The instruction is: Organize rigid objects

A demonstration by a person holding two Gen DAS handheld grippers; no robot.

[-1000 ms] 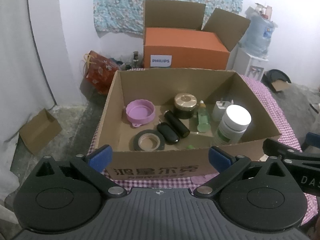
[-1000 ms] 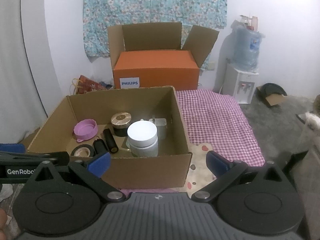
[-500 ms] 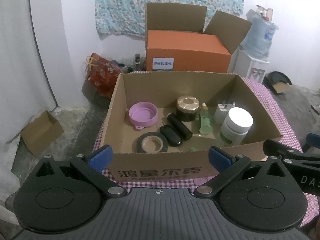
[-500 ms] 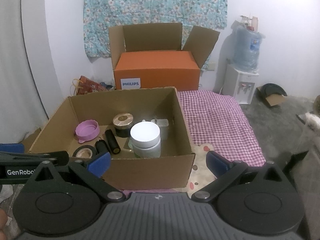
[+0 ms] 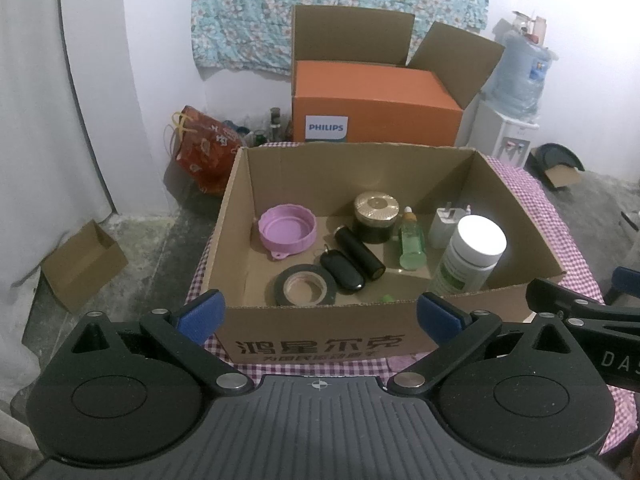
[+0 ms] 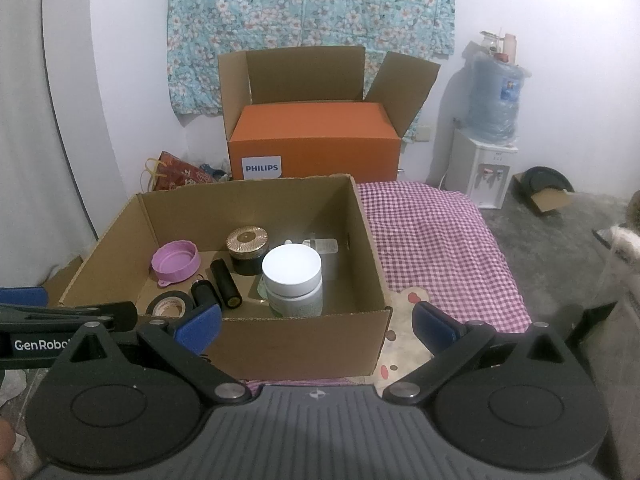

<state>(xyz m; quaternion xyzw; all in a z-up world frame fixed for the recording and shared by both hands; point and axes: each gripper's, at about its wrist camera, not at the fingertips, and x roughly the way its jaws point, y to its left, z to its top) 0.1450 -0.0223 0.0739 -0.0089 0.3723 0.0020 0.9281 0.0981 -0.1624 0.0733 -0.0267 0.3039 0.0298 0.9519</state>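
Blue-padded and spread wide, the jaws of our left gripper (image 5: 318, 314) hold nothing, and our right gripper (image 6: 316, 318) hangs just as wide and empty; both hover short of the near wall of the cardboard box (image 5: 320, 346), which sits on the checked cloth (image 6: 440, 236).

Everything rigid that we can see lies inside the box. Nearest the front wall are the black tape roll (image 5: 306, 291) and the key fob (image 5: 343, 271), touching it. By the front right corner stands the white-capped jar (image 5: 470, 258). Further in lie the black cylinder (image 5: 360, 253), the green dropper bottle (image 5: 412, 246) and the pink lid (image 5: 287, 231); beyond them, the gold-lidded jar (image 5: 376, 218) and white plug (image 5: 444, 224).

We judge that no pick is under way. Next we must choose one item and clear the front wall before descending.
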